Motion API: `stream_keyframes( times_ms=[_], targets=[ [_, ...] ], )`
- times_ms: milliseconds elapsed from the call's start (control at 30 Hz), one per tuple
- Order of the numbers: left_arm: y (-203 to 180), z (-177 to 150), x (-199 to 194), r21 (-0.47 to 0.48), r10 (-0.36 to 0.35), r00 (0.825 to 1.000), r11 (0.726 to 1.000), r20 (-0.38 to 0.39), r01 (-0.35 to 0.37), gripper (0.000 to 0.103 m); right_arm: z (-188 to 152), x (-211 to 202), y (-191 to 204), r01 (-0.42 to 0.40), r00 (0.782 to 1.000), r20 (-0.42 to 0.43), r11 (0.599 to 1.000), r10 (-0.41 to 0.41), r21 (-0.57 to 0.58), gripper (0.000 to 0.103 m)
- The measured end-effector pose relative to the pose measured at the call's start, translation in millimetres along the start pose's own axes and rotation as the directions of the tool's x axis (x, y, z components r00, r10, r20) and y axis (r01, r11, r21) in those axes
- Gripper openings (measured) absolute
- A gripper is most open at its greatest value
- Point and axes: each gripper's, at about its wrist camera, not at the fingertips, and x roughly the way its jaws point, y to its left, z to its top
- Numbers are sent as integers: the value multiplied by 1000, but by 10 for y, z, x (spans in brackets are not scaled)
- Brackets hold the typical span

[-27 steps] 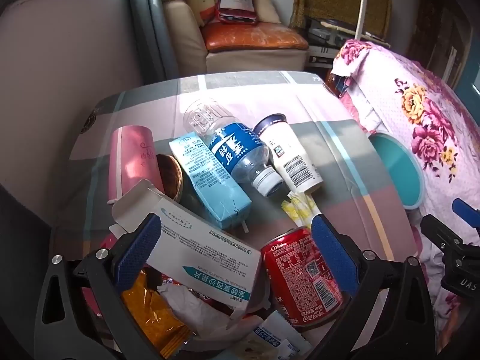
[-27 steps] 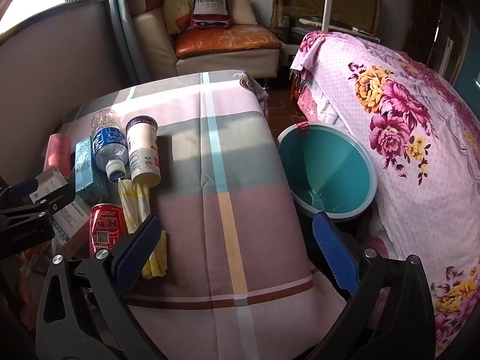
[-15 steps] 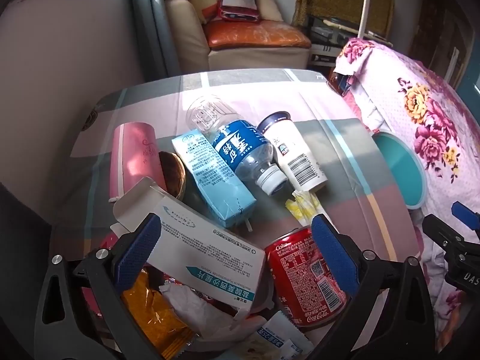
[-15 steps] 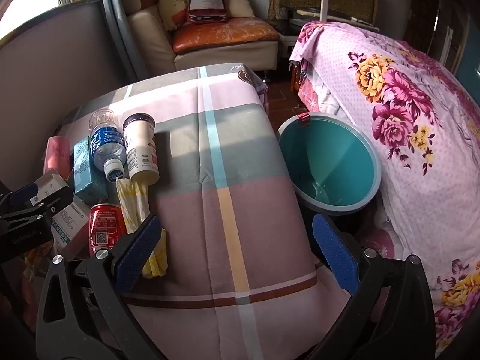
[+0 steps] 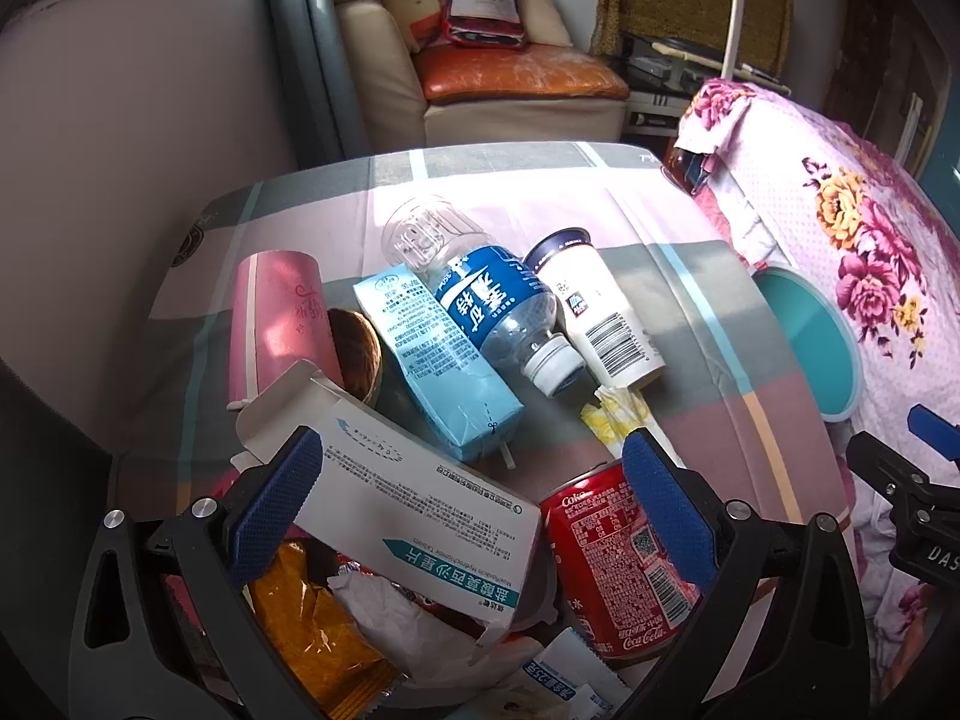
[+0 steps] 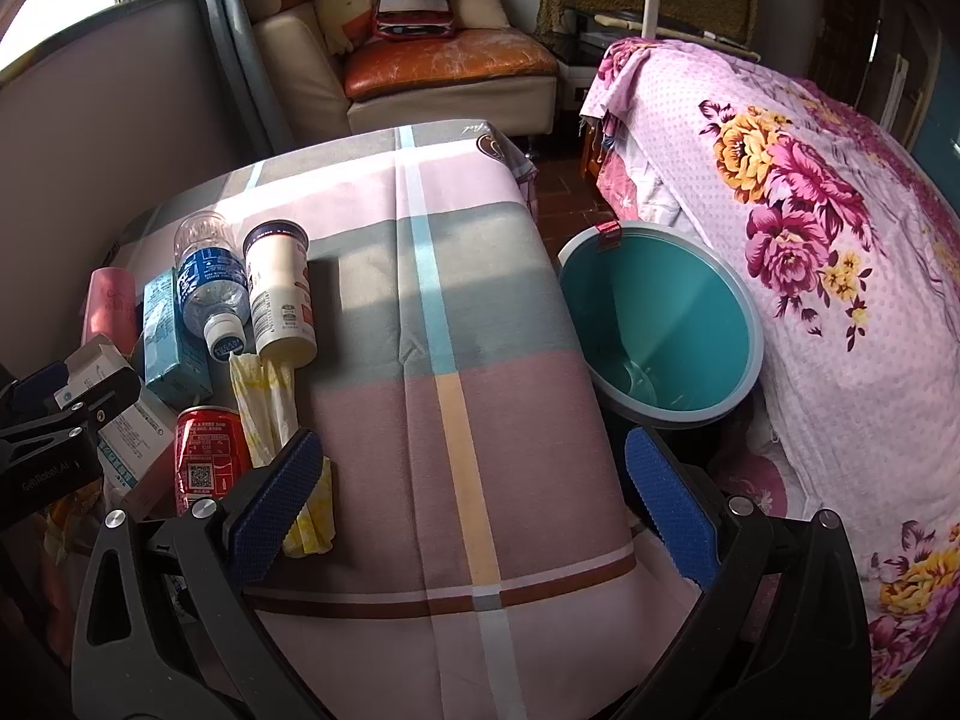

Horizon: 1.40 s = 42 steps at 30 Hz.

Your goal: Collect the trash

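Trash lies on the left of a plaid table: a red cola can (image 5: 624, 558), a white medicine box (image 5: 420, 510), a blue carton (image 5: 438, 366), a clear water bottle (image 5: 486, 300), a white bottle (image 5: 600, 312), a pink cup (image 5: 282, 312), a yellow wrapper (image 6: 276, 420) and an orange packet (image 5: 312, 642). My left gripper (image 5: 471, 510) is open, over the box and can. My right gripper (image 6: 474, 510) is open and empty over the table's near edge. A teal bin (image 6: 660, 318) stands right of the table.
A bed with a floral cover (image 6: 810, 228) sits right of the bin. A sofa (image 6: 444, 72) with a Hennessy bag stands behind the table. A grey panel (image 5: 150, 120) borders the table's left side. The right gripper's body shows in the left wrist view (image 5: 912, 498).
Both grippers have shifted slightly; in the left wrist view the pile sits a little farther off. Nothing has been picked up and both jaws stay open.
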Motion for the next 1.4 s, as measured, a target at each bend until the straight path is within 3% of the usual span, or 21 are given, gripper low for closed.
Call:
stream_keyframes(
  times_ms=[1400],
  targets=[
    [16, -35, 9, -23, -34, 999, 999, -16, 33, 100, 2, 42, 80, 12, 999, -40, 1000, -12, -18, 97]
  ],
)
